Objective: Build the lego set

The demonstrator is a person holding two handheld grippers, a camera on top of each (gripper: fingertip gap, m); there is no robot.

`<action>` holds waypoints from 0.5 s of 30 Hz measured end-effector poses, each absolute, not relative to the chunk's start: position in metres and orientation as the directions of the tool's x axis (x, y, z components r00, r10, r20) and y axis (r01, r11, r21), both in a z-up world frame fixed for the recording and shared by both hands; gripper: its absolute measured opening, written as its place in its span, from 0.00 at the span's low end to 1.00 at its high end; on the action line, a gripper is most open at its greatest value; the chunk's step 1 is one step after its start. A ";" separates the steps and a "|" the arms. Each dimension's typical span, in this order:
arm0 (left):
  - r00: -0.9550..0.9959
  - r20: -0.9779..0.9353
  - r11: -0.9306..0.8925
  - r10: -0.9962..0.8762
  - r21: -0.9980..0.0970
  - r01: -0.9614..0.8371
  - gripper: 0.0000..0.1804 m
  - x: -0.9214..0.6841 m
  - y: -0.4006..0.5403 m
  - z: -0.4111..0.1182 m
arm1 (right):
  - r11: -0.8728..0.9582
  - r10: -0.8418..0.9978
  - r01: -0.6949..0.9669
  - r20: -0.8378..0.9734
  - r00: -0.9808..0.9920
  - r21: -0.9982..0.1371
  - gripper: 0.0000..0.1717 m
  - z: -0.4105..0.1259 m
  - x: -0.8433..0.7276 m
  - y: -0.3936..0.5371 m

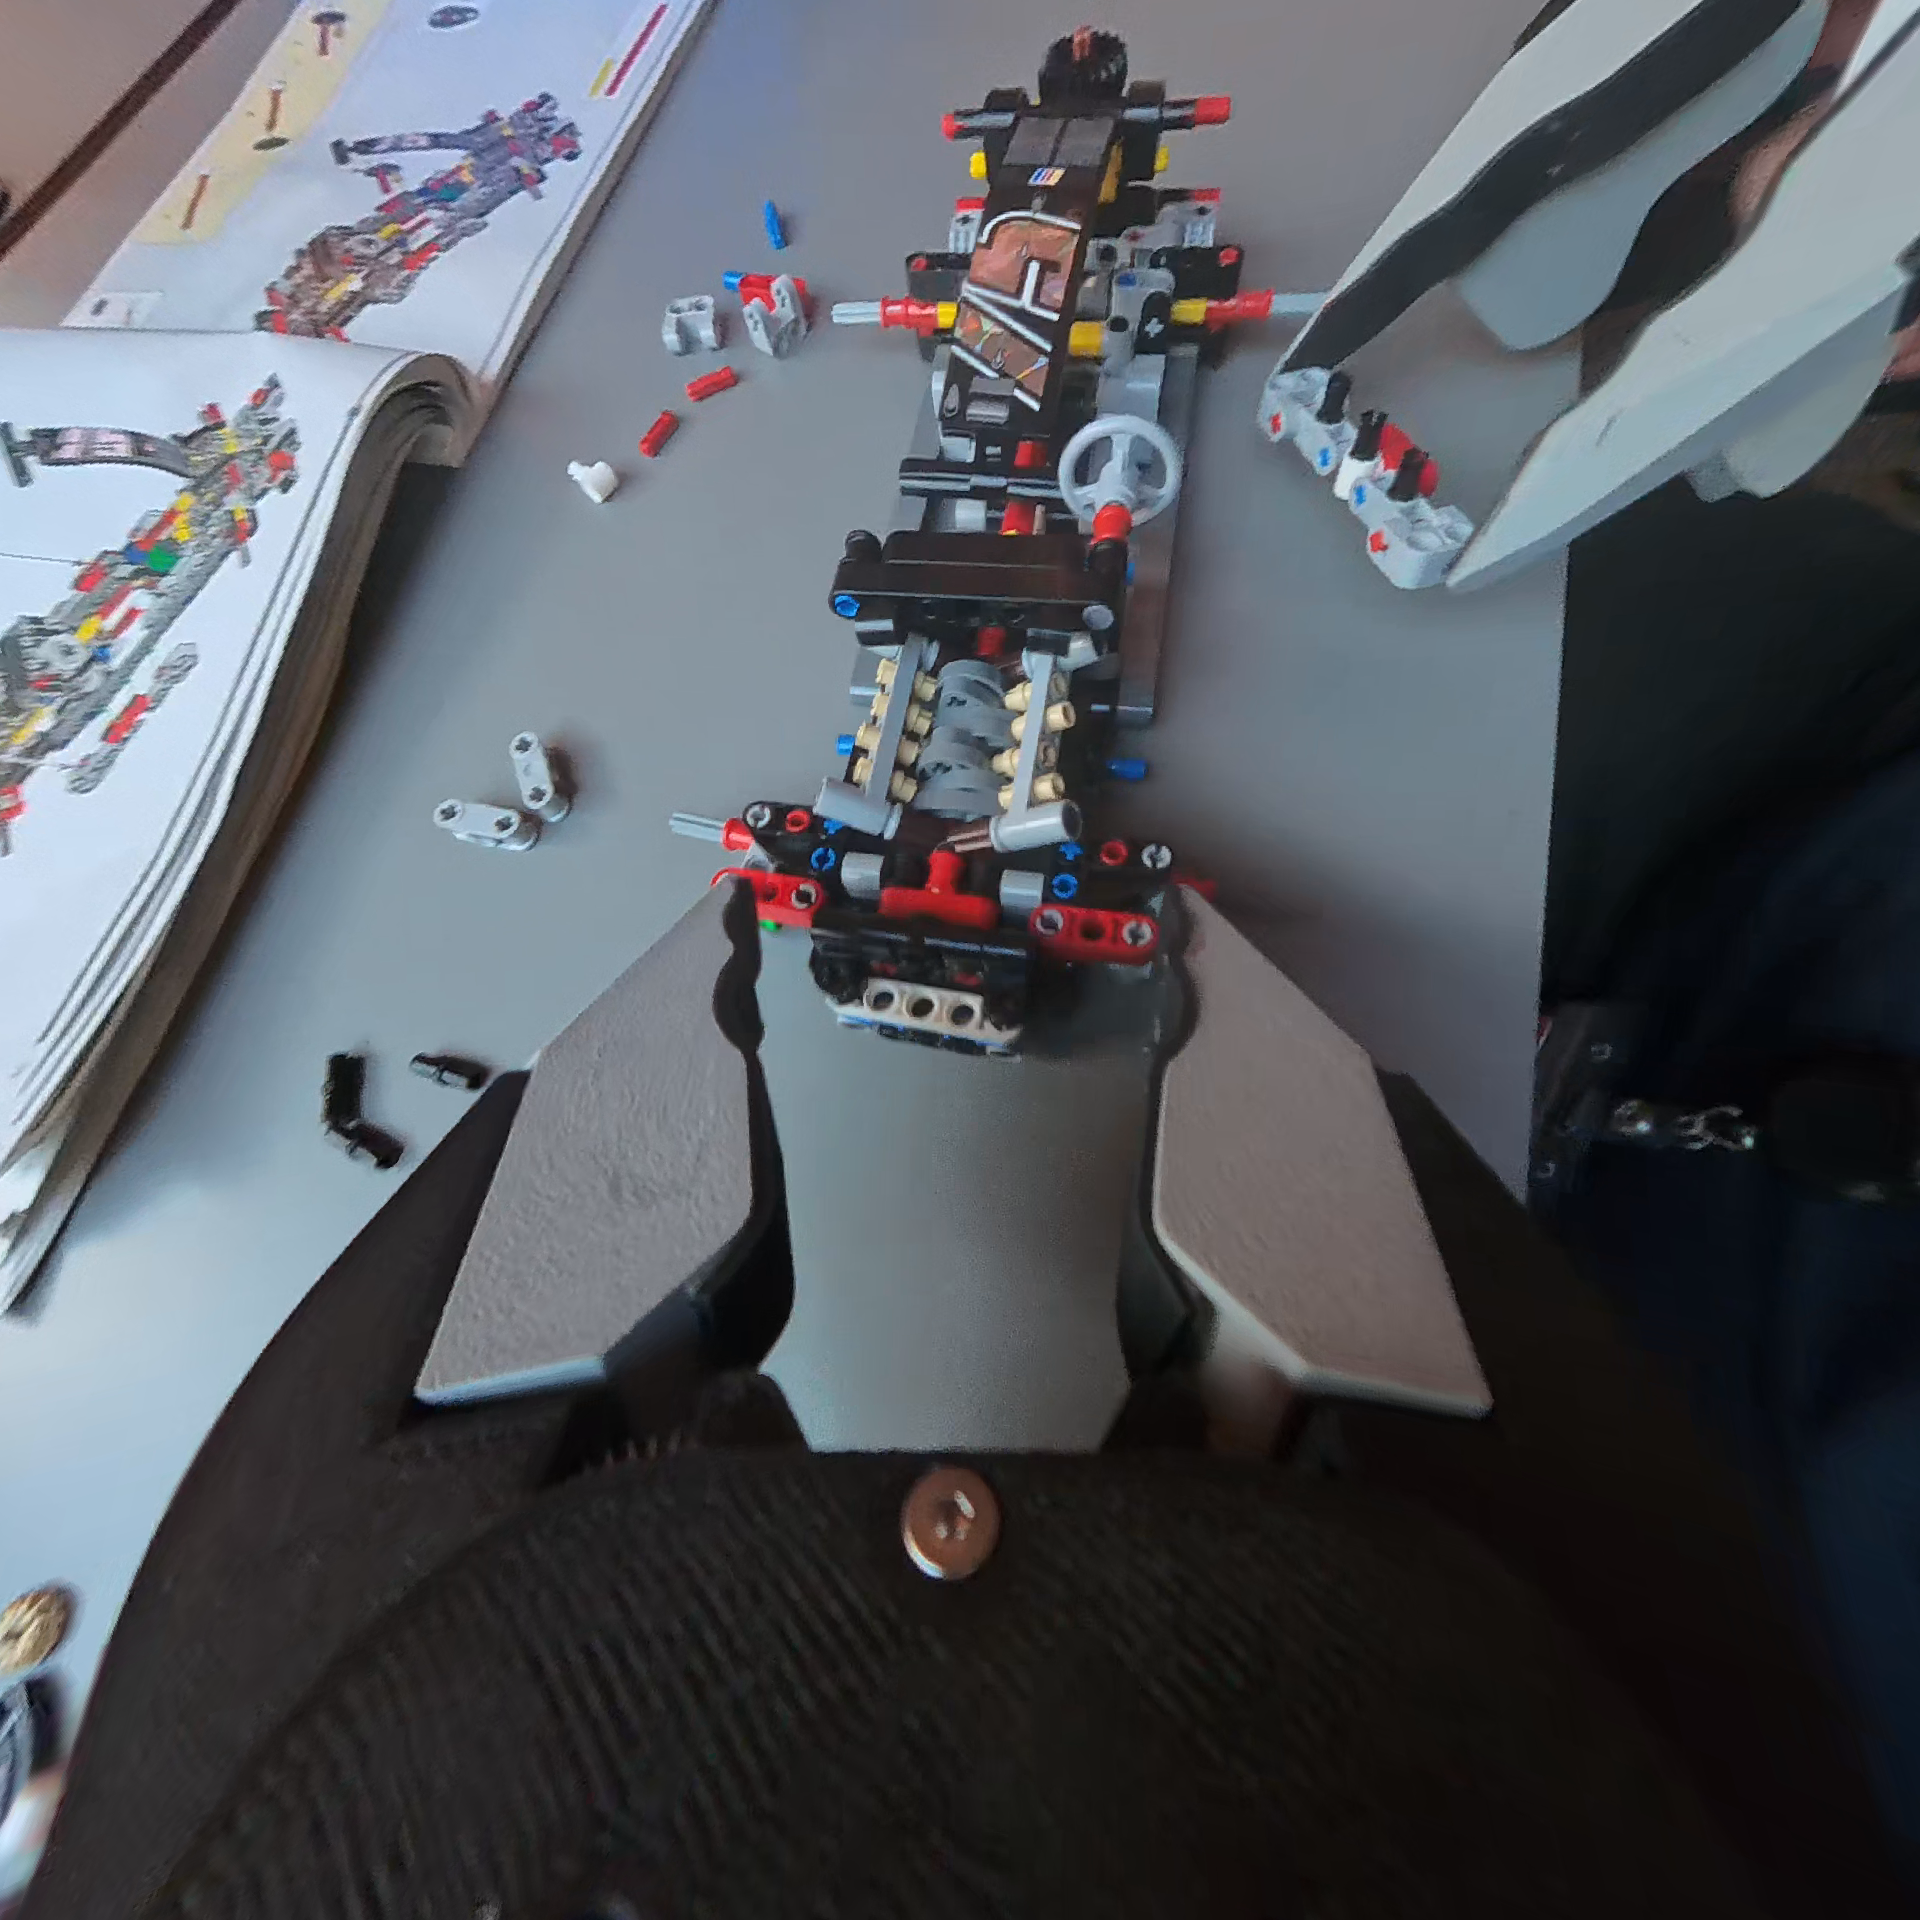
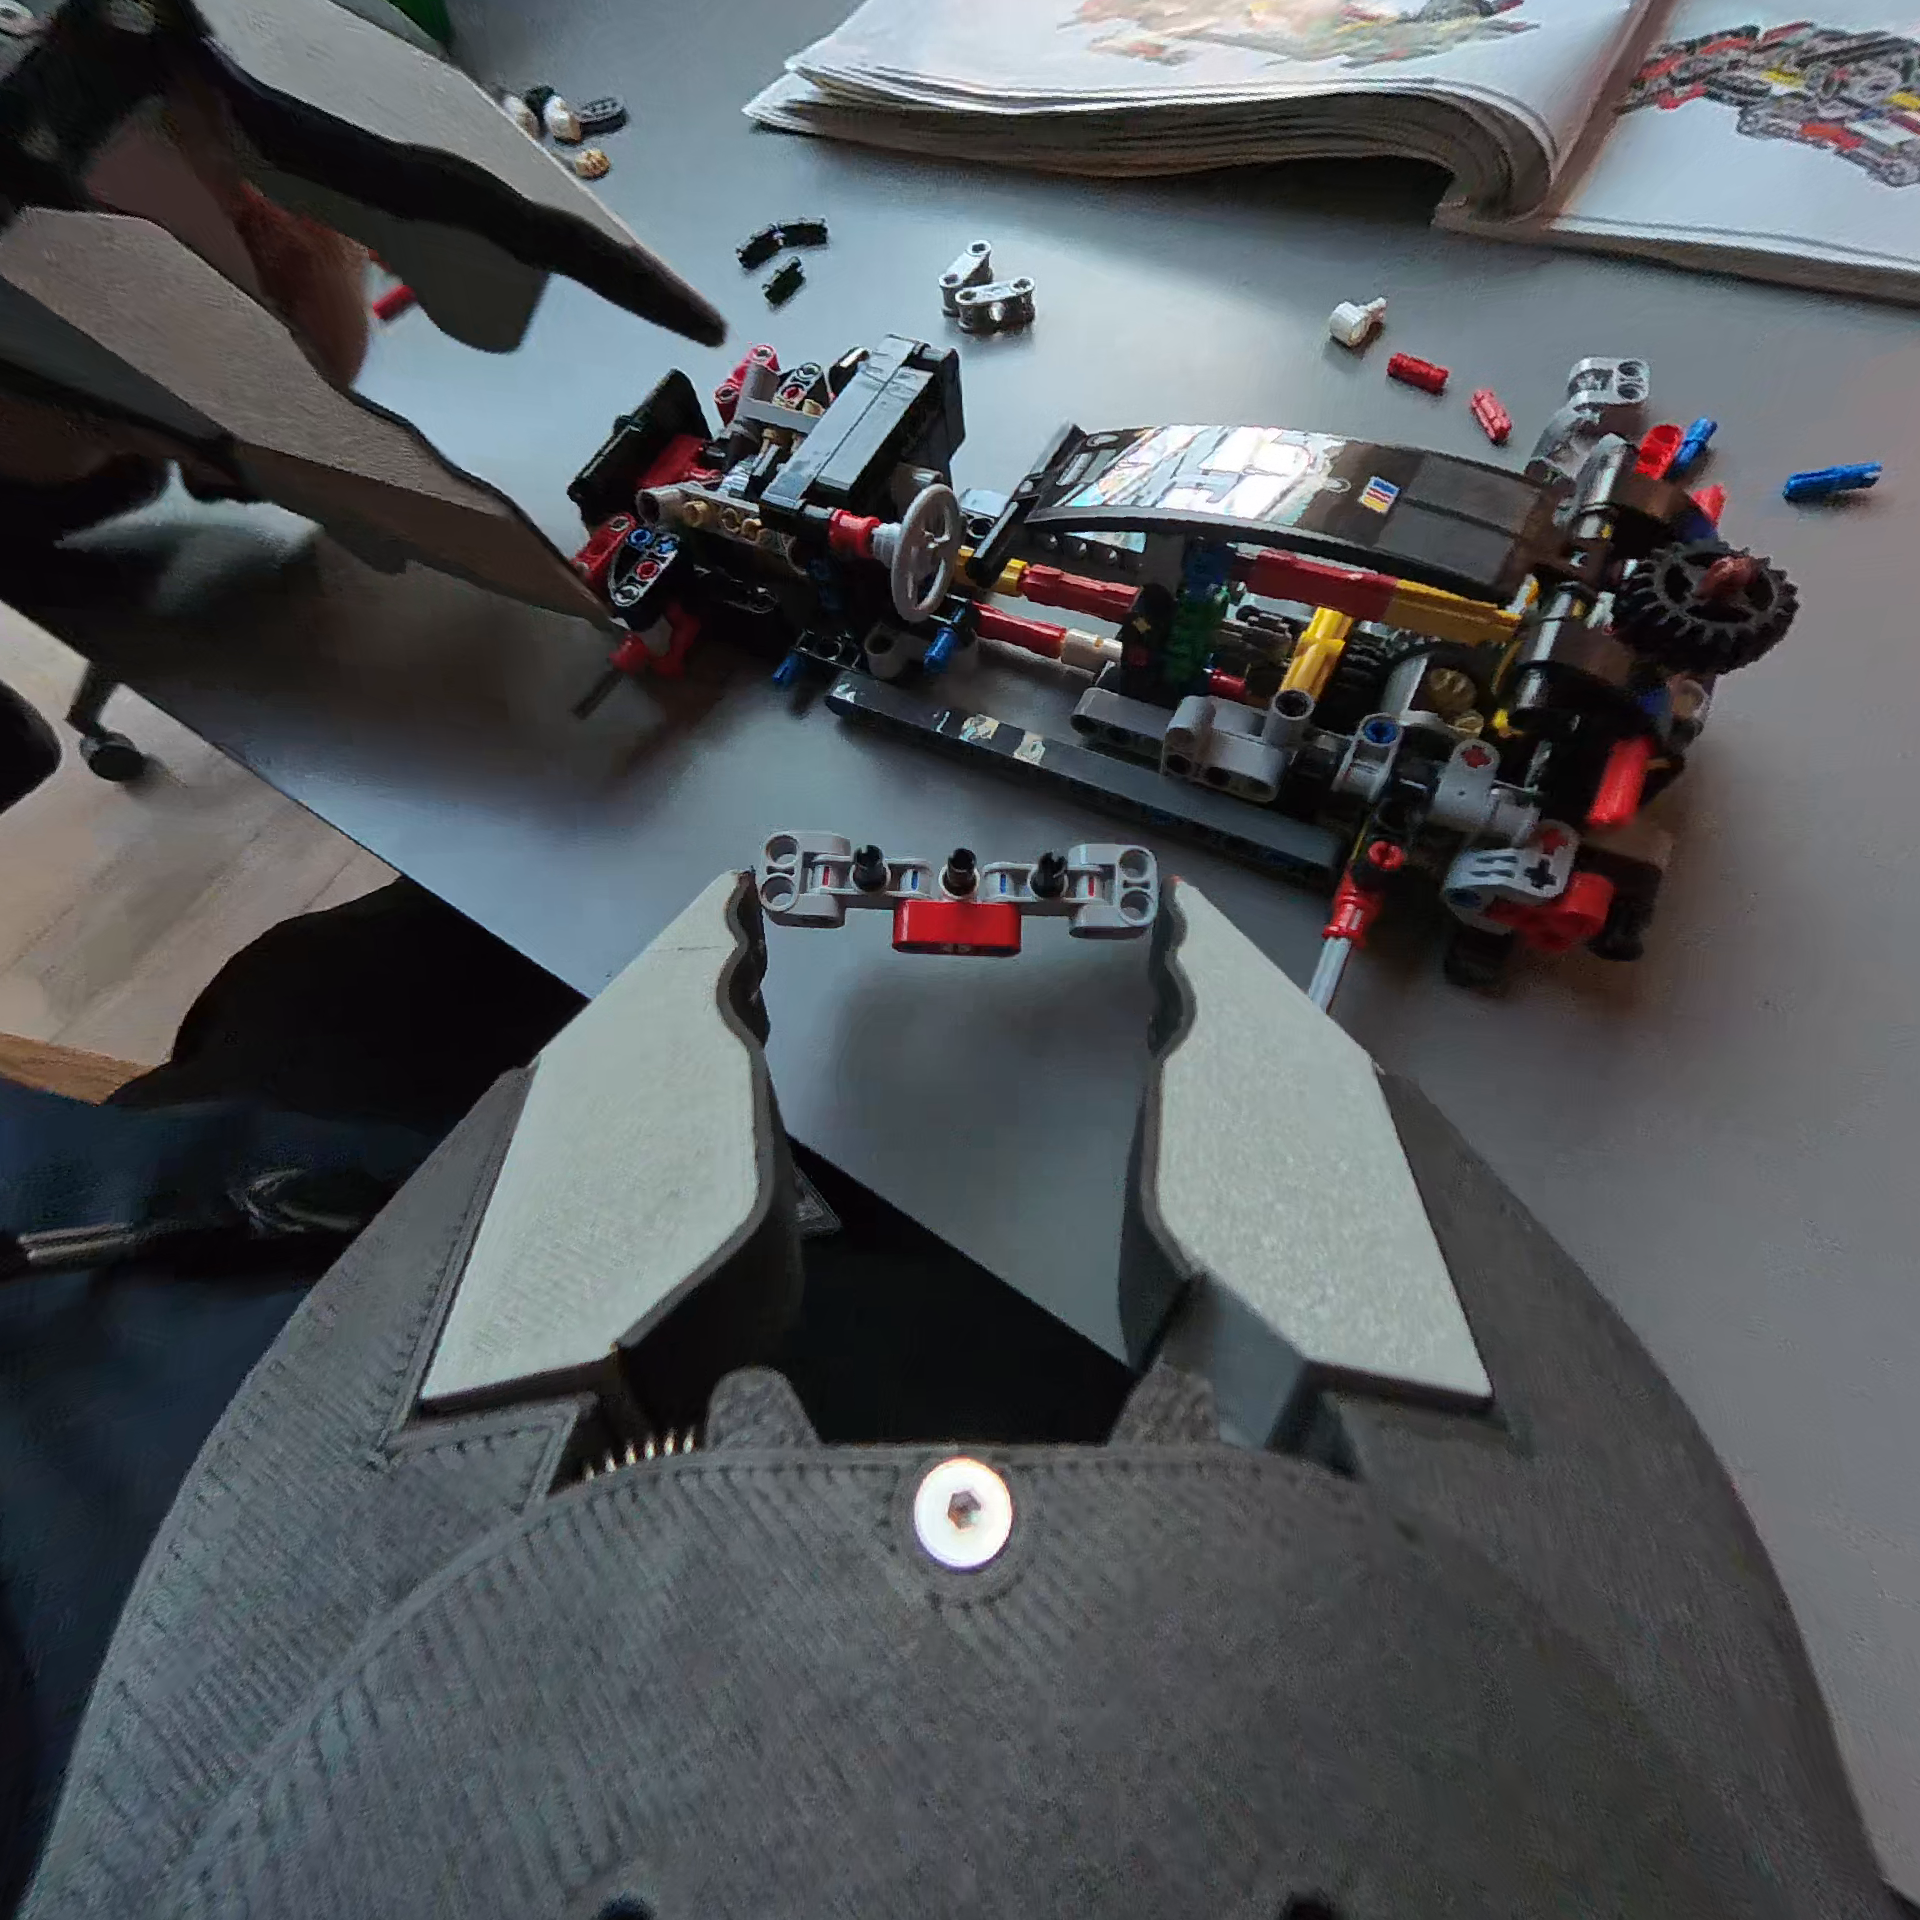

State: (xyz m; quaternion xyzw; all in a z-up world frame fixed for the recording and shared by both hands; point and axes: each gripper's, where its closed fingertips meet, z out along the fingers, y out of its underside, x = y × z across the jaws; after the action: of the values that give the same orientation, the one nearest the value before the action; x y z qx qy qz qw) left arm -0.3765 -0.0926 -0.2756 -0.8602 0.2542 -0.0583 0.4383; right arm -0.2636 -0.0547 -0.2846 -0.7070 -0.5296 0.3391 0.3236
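Note:
A long toy-brick car chassis (image 1: pixel 1018 582) lies on the grey table (image 1: pixel 644 644). My left gripper (image 1: pixel 956 914) is open, and its fingers straddle the chassis's near end with the red beams. In the right wrist view its upper fingertip stands just off the chassis (image 2: pixel 1195 582). My right gripper (image 2: pixel 956 914) is shut on a grey beam assembly (image 2: pixel 956 883) with black pins and a red piece, held above the table beside the chassis. That assembly also shows in the left wrist view (image 1: pixel 1361 488), at the upper right between the right gripper's fingertips.
An open instruction booklet (image 1: pixel 208 623) lies left of the chassis. Loose parts are scattered between them: grey connectors (image 1: pixel 509 800), red pins (image 1: pixel 686 405), black pins (image 1: pixel 353 1112), a blue pin (image 1: pixel 774 223). The table's edge (image 1: pixel 1548 831) runs close on the right.

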 end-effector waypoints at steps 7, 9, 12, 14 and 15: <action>0.852 -0.241 -0.452 -0.465 -0.763 -0.463 0.38 -0.352 -0.114 -0.256 | -0.264 0.950 0.563 -0.110 0.293 -0.783 0.42 -0.299 -0.261 -0.053; 0.853 -0.237 -0.456 -0.465 -0.762 -0.460 0.38 -0.343 -0.116 -0.258 | -0.267 0.948 0.557 -0.112 0.297 -0.787 0.42 -0.298 -0.264 -0.054; 0.864 -0.193 -0.468 -0.466 -0.775 -0.425 0.38 -0.328 -0.121 -0.262 | -0.257 0.955 0.565 -0.118 0.271 -0.784 0.45 -0.298 -0.263 -0.063; 0.868 -0.198 -0.474 -0.455 -0.772 -0.424 0.37 -0.324 -0.125 -0.268 | -0.224 0.962 0.569 -0.084 0.261 -0.791 0.45 -0.298 -0.256 -0.064; 0.870 -0.199 -0.484 -0.451 -0.764 -0.426 0.37 -0.324 -0.127 -0.272 | -0.209 0.964 0.567 -0.072 0.254 -0.796 0.44 -0.298 -0.252 -0.064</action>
State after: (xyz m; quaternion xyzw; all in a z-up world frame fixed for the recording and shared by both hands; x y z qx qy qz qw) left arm -0.3238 -0.1272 -0.2723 -0.8613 0.2548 -0.0143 0.4393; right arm -0.2517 -0.0638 -0.2977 -0.7183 -0.5332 0.2976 0.3334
